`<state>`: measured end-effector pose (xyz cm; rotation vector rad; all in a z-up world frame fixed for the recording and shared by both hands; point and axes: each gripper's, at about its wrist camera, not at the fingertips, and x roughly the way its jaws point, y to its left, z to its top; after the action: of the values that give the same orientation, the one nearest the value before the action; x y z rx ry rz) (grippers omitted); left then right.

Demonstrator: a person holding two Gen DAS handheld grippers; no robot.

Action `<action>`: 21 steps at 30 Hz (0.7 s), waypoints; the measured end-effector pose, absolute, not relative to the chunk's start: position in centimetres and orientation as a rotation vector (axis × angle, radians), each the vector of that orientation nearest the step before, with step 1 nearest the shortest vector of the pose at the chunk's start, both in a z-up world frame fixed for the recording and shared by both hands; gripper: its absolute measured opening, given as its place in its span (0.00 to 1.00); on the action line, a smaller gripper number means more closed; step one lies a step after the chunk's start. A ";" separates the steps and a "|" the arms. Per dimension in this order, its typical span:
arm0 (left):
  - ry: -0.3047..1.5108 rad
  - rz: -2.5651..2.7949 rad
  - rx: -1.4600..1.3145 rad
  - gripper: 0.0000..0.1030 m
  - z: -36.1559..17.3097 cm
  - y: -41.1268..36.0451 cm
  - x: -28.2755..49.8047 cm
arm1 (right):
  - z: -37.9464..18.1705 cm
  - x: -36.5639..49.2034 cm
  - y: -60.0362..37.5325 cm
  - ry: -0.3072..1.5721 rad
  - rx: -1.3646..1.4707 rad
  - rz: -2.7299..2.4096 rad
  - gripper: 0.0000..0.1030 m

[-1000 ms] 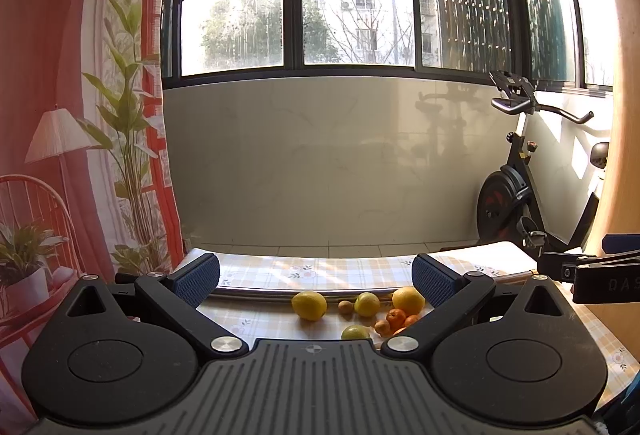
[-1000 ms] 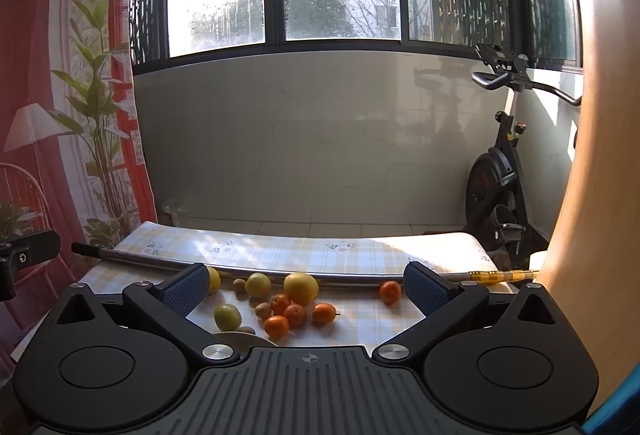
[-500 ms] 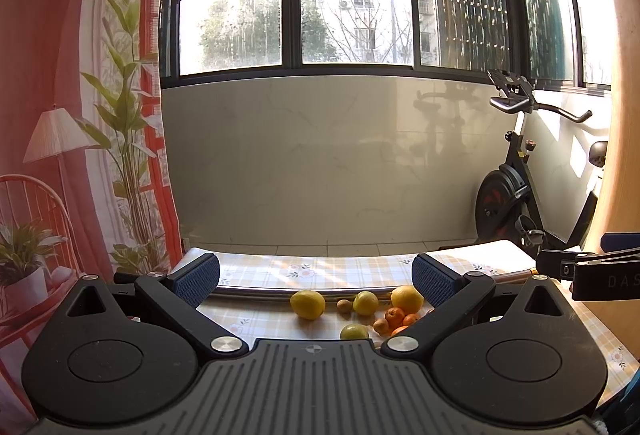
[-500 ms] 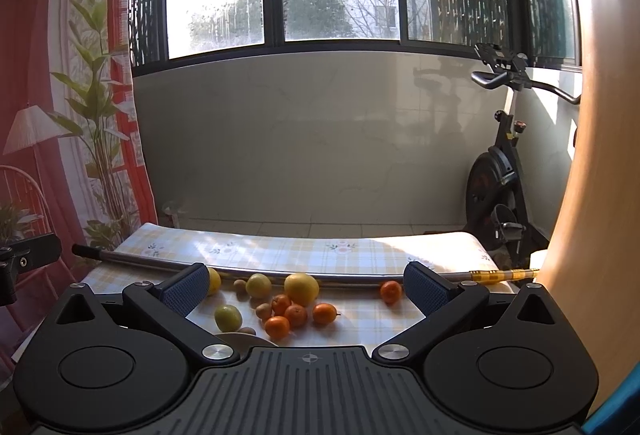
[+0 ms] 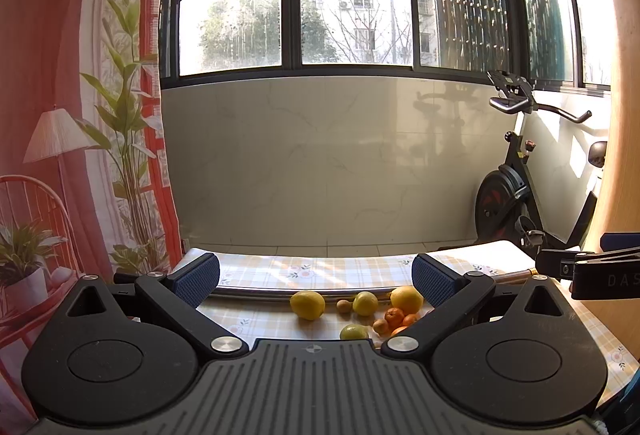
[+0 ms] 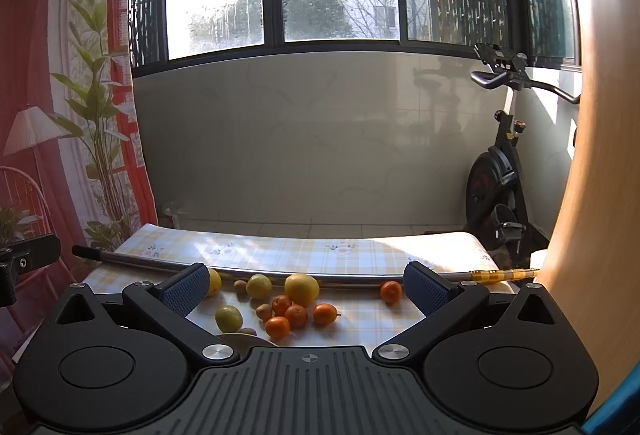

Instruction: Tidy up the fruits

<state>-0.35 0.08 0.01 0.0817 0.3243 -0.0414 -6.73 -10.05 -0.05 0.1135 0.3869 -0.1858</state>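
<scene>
Left wrist view: left gripper (image 5: pixel 316 277) spread wide, holding nothing, above a checked tablecloth (image 5: pixel 264 319); fruits (image 5: pixel 360 309) lie clustered before a metal pole (image 5: pixel 256 292). Right wrist view: right gripper (image 6: pixel 306 285) likewise spread and empty; one tangerine (image 6: pixel 391 292) sits apart, right of the cluster.

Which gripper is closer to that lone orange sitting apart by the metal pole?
Right. The lone orange lies just inside the right gripper's right finger; the left gripper faces the cluster further left.
</scene>
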 end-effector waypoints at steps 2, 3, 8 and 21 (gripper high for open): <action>0.324 -0.042 0.081 1.00 0.0 0.1 -0.4 | 0.0 -6.7 -10.1 0.387 0.113 -0.186 1.00; 0.324 -0.042 0.081 1.00 0.0 0.1 -0.3 | 0.0 -6.7 -10.1 0.387 0.114 -0.186 1.00; 0.324 -0.044 0.081 1.00 -0.1 0.0 -0.4 | -0.1 -6.7 -10.1 0.386 0.113 -0.185 1.00; 0.322 -0.044 0.080 1.00 0.0 0.0 -0.4 | 0.1 -6.8 -10.0 0.382 0.113 -0.185 1.00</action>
<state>-0.43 -0.04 -0.05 0.0798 0.3218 -0.0442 -6.78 -10.01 0.14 0.1129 0.3824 -0.1846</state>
